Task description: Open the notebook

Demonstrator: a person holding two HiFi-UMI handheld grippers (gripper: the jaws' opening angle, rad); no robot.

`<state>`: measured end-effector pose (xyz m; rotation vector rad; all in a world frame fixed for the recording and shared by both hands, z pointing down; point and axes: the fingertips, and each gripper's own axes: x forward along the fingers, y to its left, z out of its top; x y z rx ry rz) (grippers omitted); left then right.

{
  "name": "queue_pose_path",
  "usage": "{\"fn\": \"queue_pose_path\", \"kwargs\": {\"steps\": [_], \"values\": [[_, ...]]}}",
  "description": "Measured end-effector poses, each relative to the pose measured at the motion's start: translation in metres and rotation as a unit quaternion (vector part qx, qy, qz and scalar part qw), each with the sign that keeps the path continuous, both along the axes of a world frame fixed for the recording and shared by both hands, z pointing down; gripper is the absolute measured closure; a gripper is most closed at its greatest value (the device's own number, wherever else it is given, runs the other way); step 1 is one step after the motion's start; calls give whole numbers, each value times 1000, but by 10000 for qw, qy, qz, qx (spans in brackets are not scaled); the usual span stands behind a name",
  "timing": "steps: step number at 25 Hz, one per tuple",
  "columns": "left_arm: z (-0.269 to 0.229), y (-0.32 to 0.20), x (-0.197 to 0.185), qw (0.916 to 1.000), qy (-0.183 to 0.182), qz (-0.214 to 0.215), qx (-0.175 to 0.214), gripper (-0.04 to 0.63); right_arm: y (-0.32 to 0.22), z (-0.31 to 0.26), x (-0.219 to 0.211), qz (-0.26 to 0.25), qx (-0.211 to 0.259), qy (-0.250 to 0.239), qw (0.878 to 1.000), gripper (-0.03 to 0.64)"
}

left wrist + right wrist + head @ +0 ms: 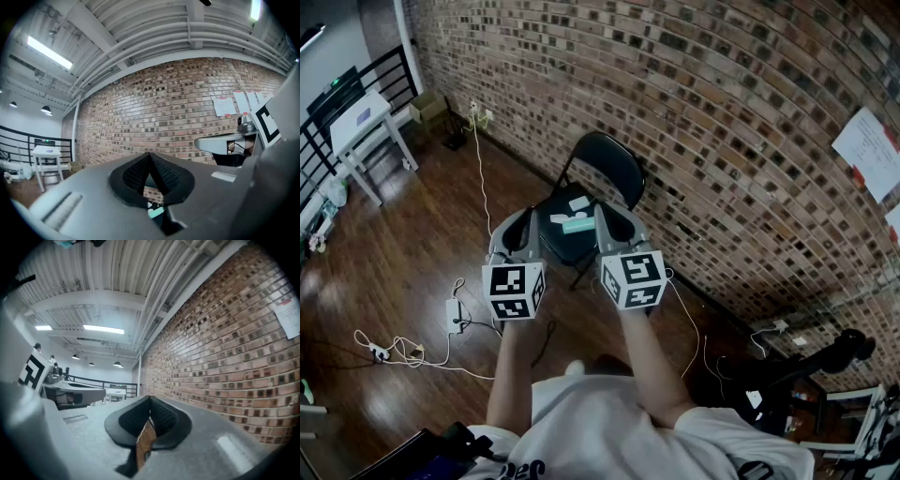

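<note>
In the head view a black folding chair point(605, 159) stands by the brick wall. On its seat lie a teal flat thing point(577, 225) and some white pieces point(578, 203); I cannot tell which one is the notebook. Both grippers are held level, side by side, above the chair's near edge. My left gripper point(528, 216) has its jaws closed tip to tip with nothing between them. My right gripper point(600, 212) is shut and empty as well. In the left gripper view the pads point(161, 176) meet, and the teal thing point(156, 212) shows through the gap below them.
A brick wall point(694, 112) with paper sheets point(867, 141) runs behind the chair. Cables and a power adapter point(455, 314) lie on the wooden floor at left. A white table point(358, 117) stands at far left. A black stand point(825, 361) is at the right.
</note>
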<state>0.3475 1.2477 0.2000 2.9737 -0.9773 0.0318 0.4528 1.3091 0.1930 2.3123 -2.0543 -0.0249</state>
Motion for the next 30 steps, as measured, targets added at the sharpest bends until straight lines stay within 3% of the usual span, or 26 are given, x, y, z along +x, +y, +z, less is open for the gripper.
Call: {"fn": "queue_pose_path", "kwargs": {"steps": [7,15,21,30], "values": [[-2,-41,-66,9966,28,-820,56,584,-66,1,-69,-1019,-13,-6,9948,626],[-2,-53,-157,9736,-66,-2281,25,584,-108,3,-158,-2577,-49,-15,9662,624],[0,-48,-179,9547,-132,-2972,-30,584,-115,1,-181,-3317,-37,-152,9433,624],[-2,-46,-190,9406,-165,-3391,-79,584,-117,4,-203,-3848,-106,-392,9221,624]]}}
